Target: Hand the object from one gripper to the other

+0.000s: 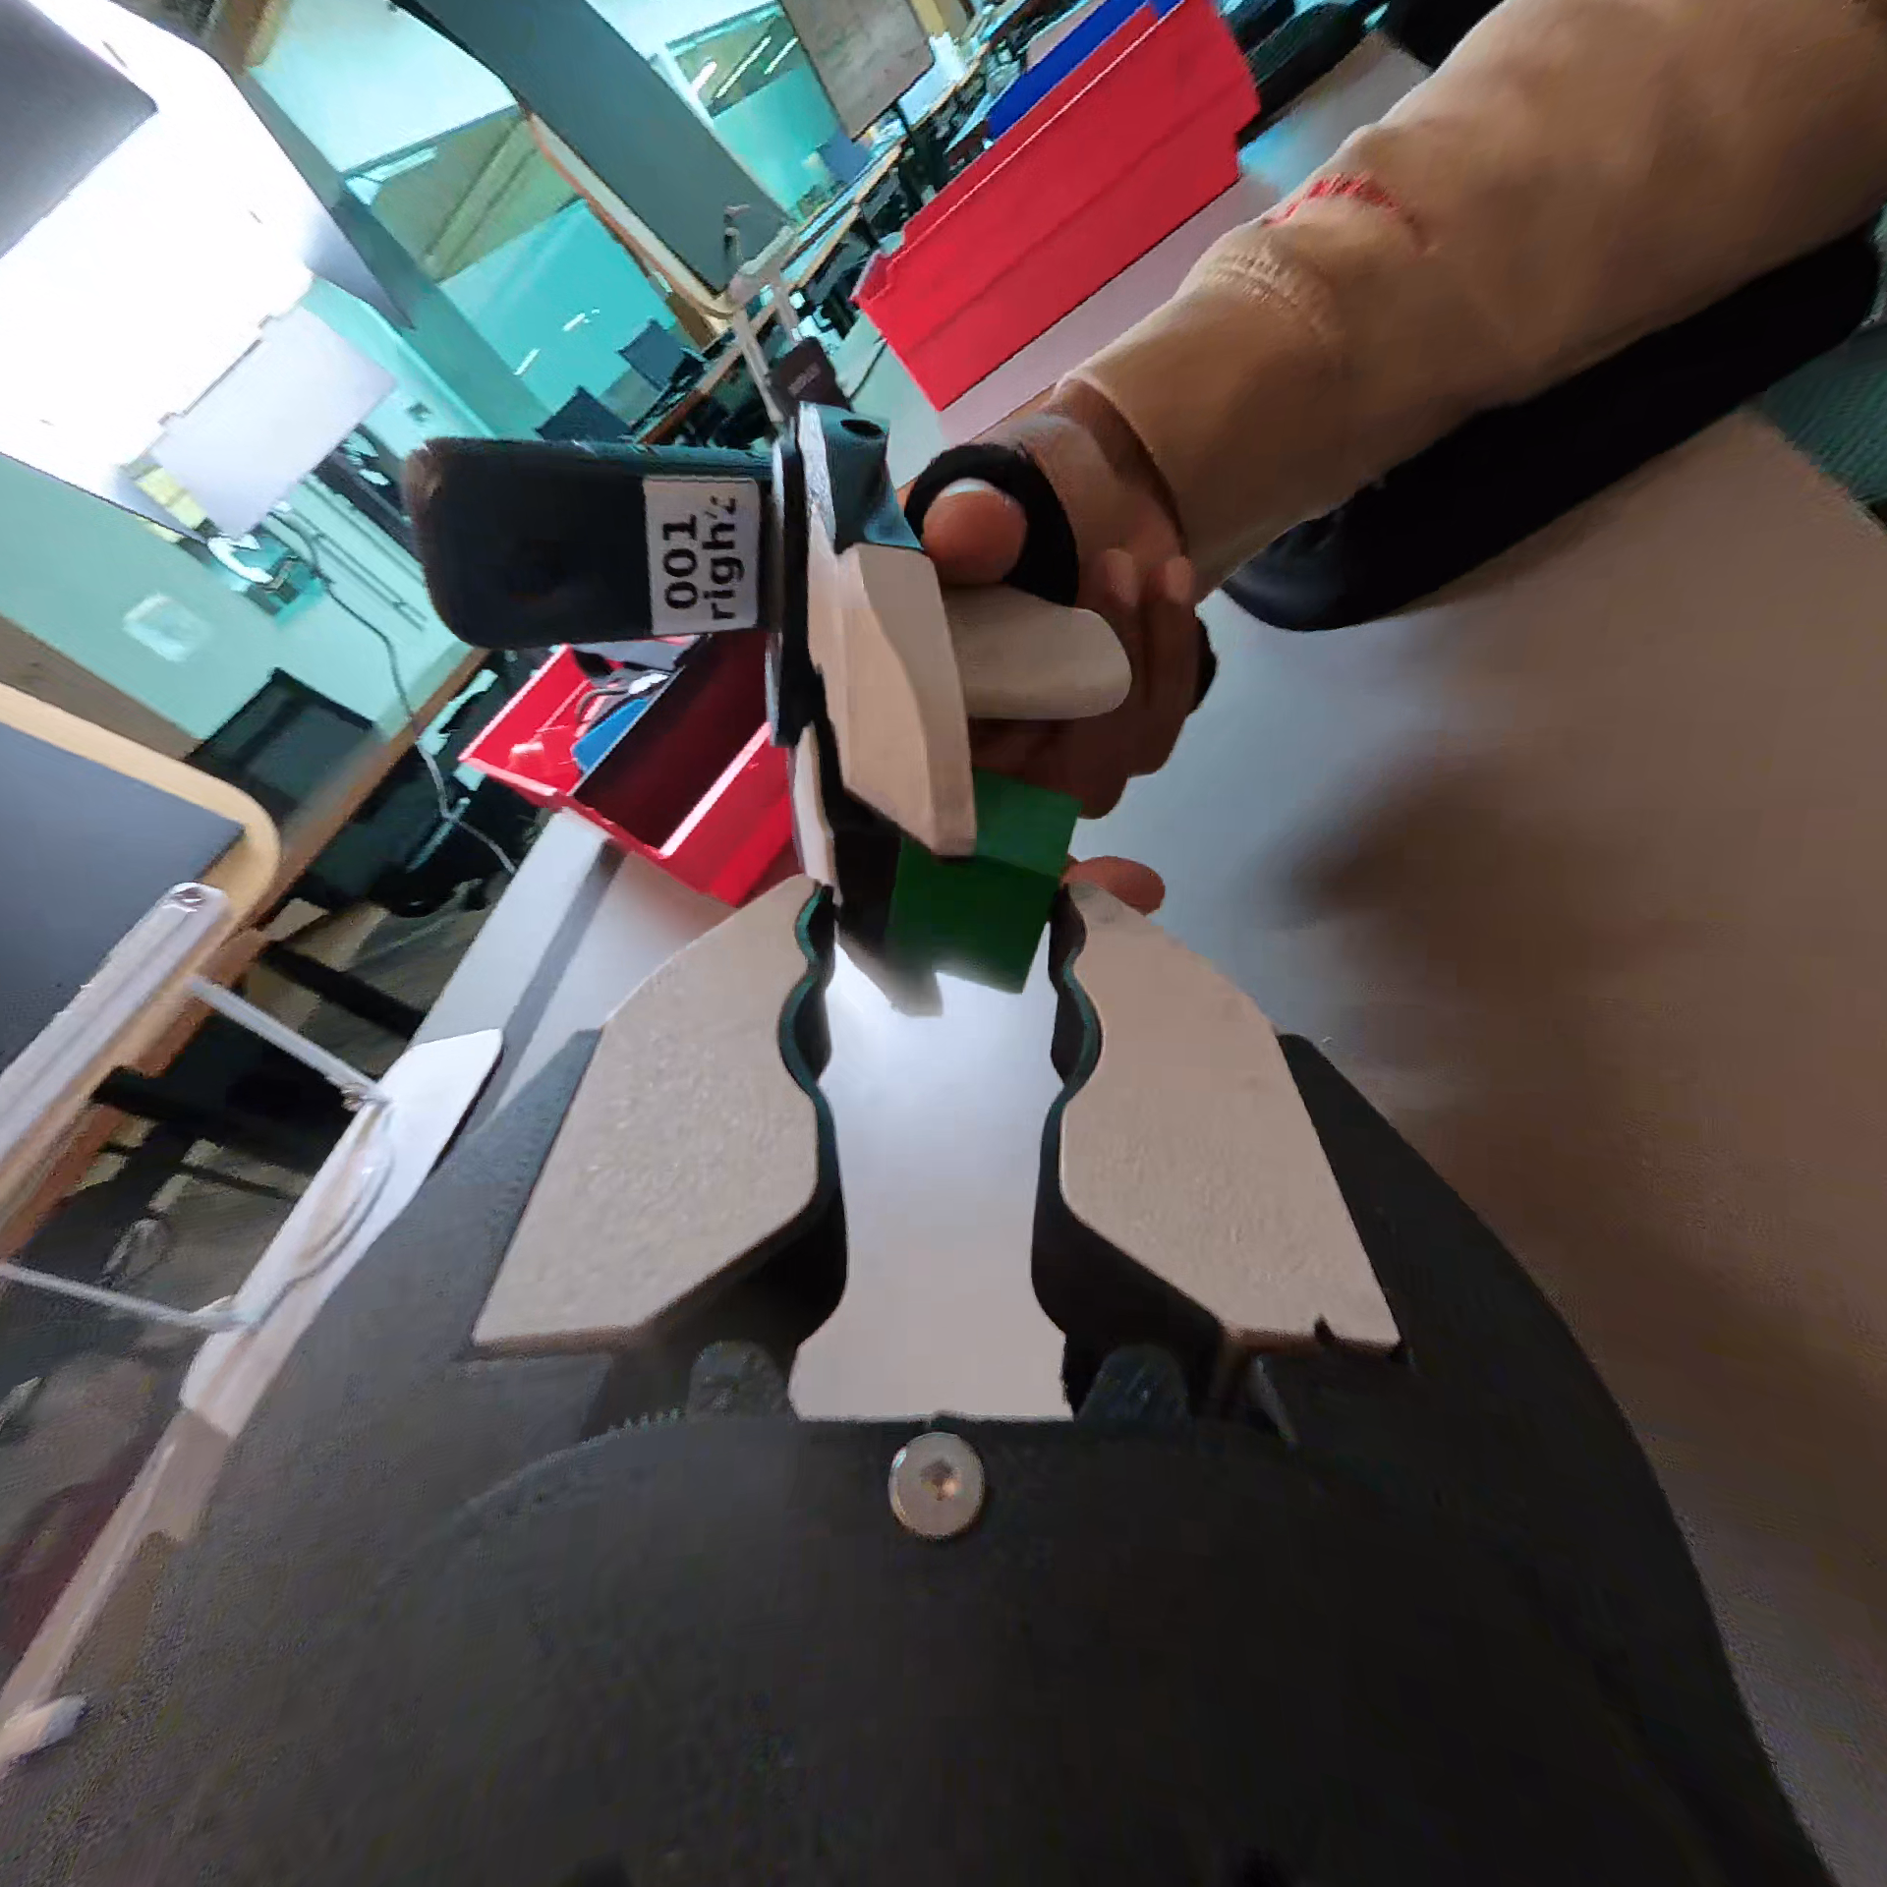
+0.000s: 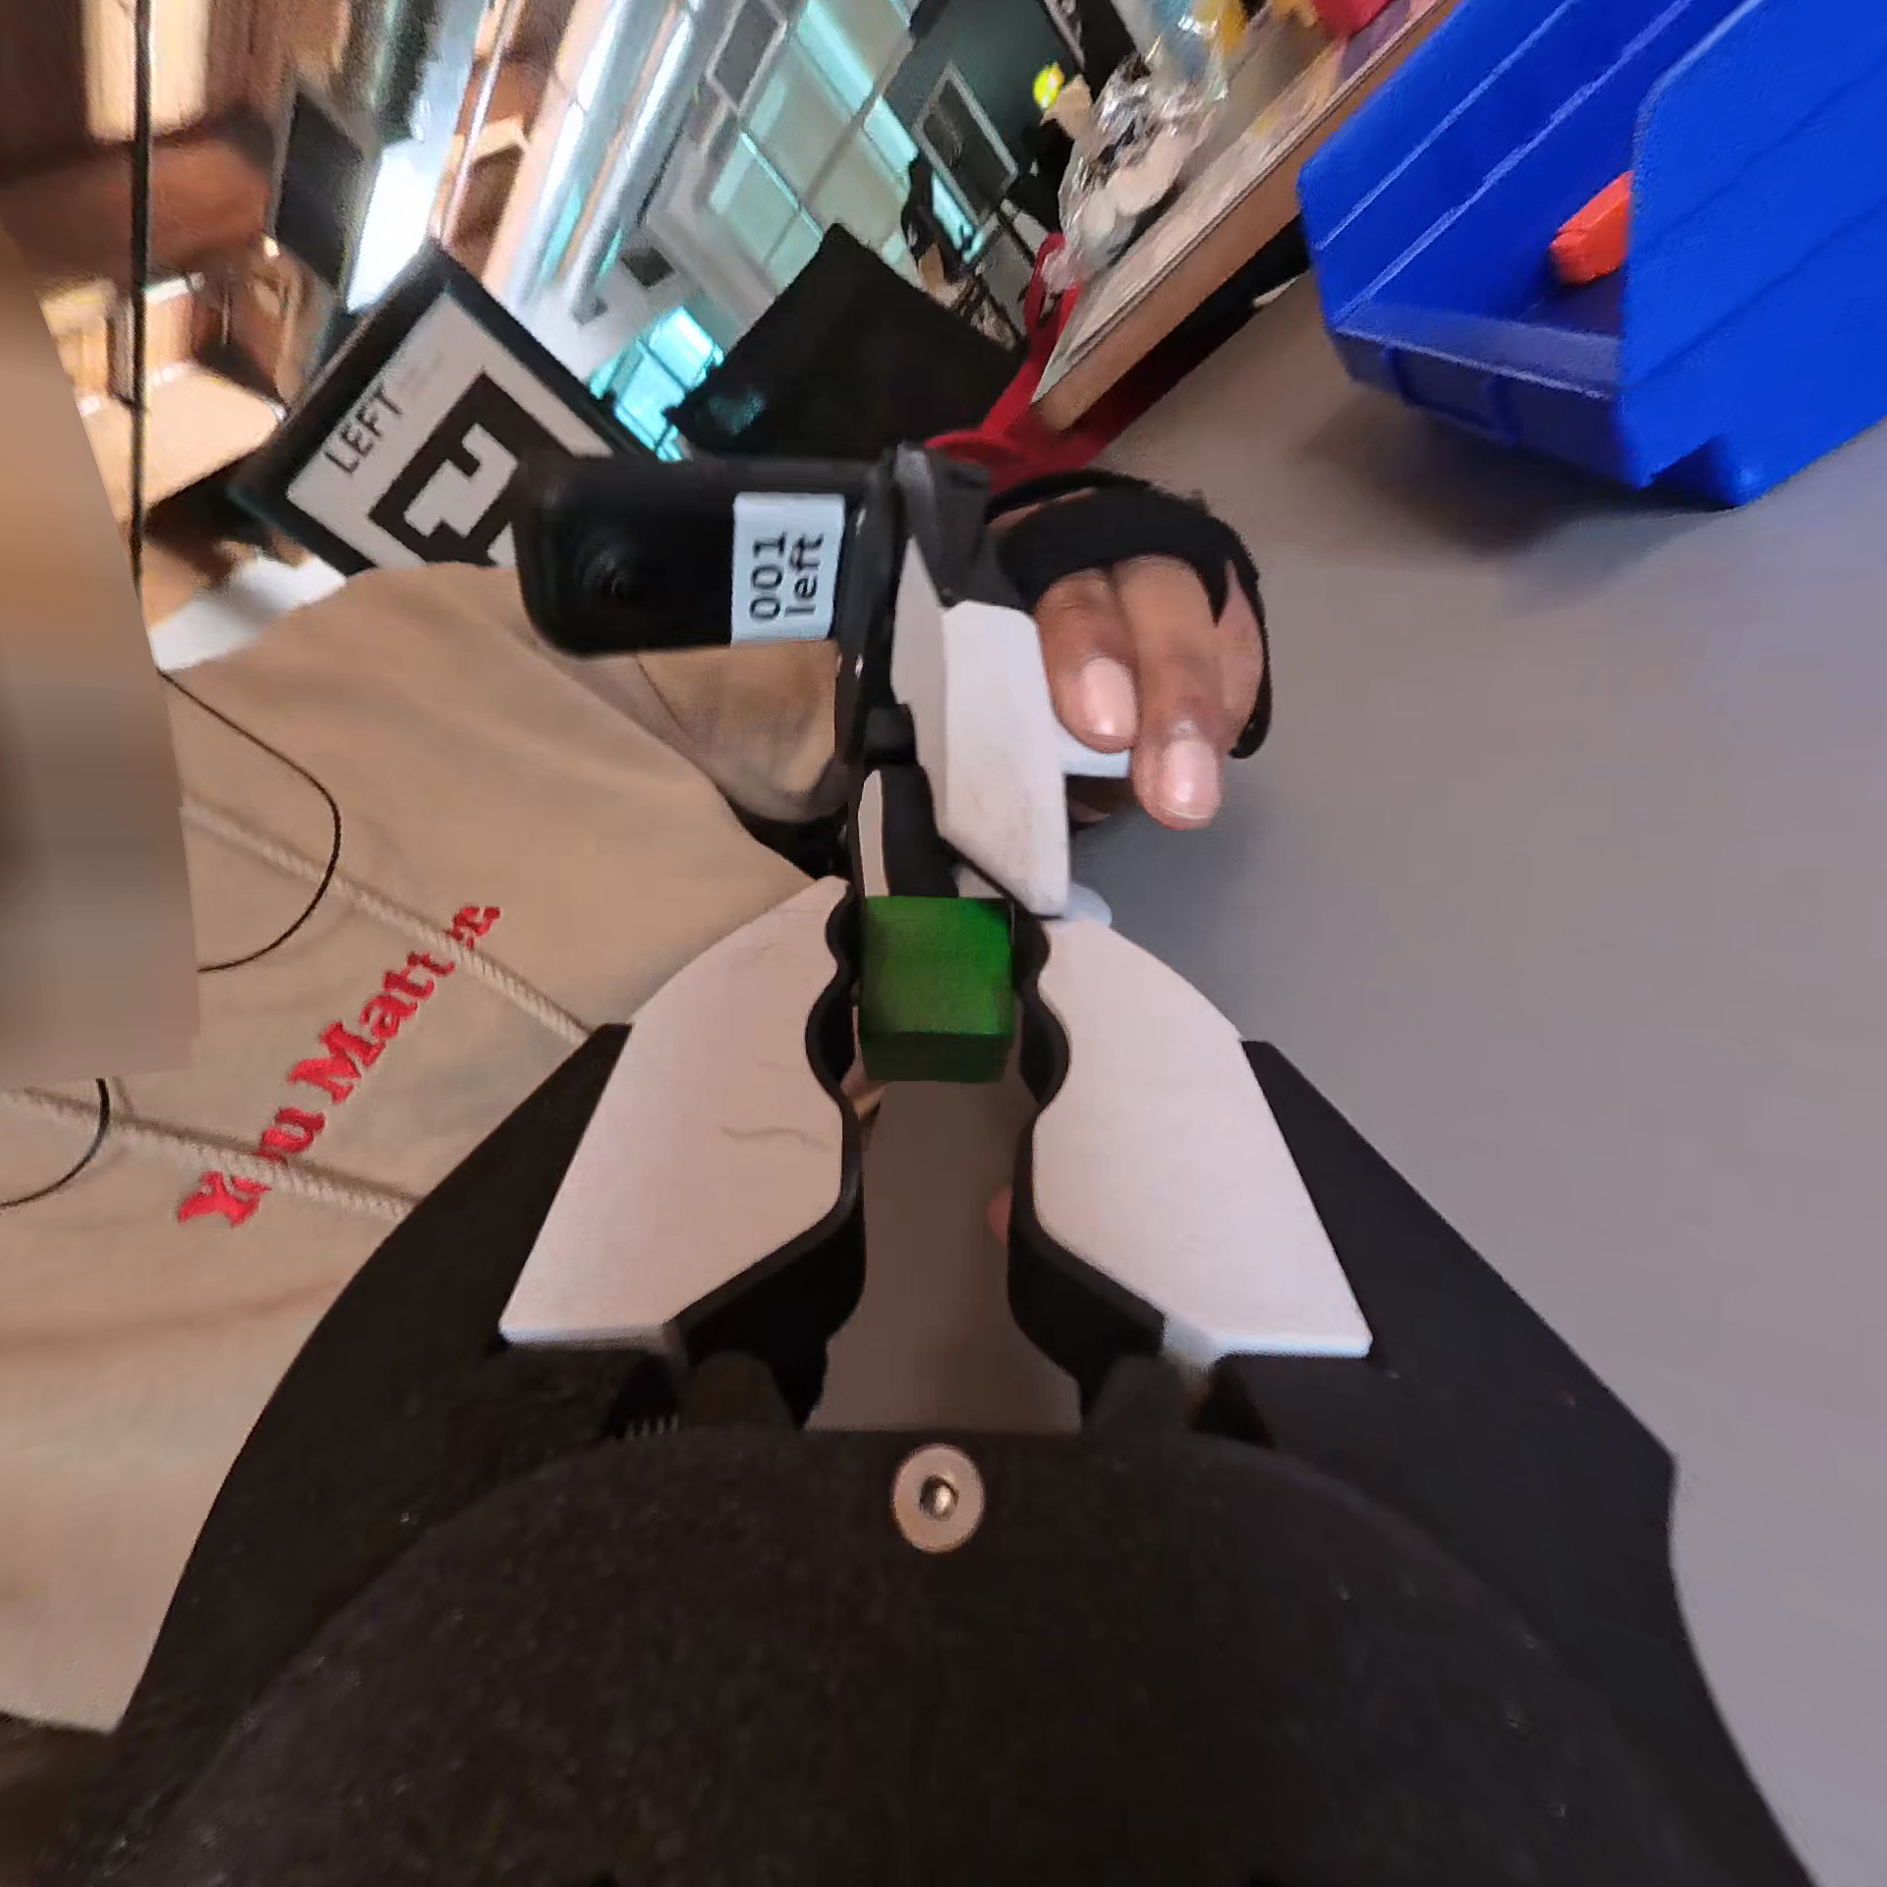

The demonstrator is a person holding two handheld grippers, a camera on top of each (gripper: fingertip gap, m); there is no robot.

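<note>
left claw [image 1: 934,909]: spread apart, tips flanking the green block [image 1: 970,899] without a clear grip | green block: above grey worktop [image 2: 1532,817], between both claws | right claw [image 2: 934,980]: closed on block, clamping both sides

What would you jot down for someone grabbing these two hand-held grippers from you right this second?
Right gripper: shut on the green block, held over the grey table.
Left gripper: its fingers sit on either side of the block's far end; I cannot tell whether they are clamped on it.
Done: the block is off the table and the two grippers meet at it.
To do: probably make sure the left gripper has a firm grip, then open the right and draw it away.
</note>
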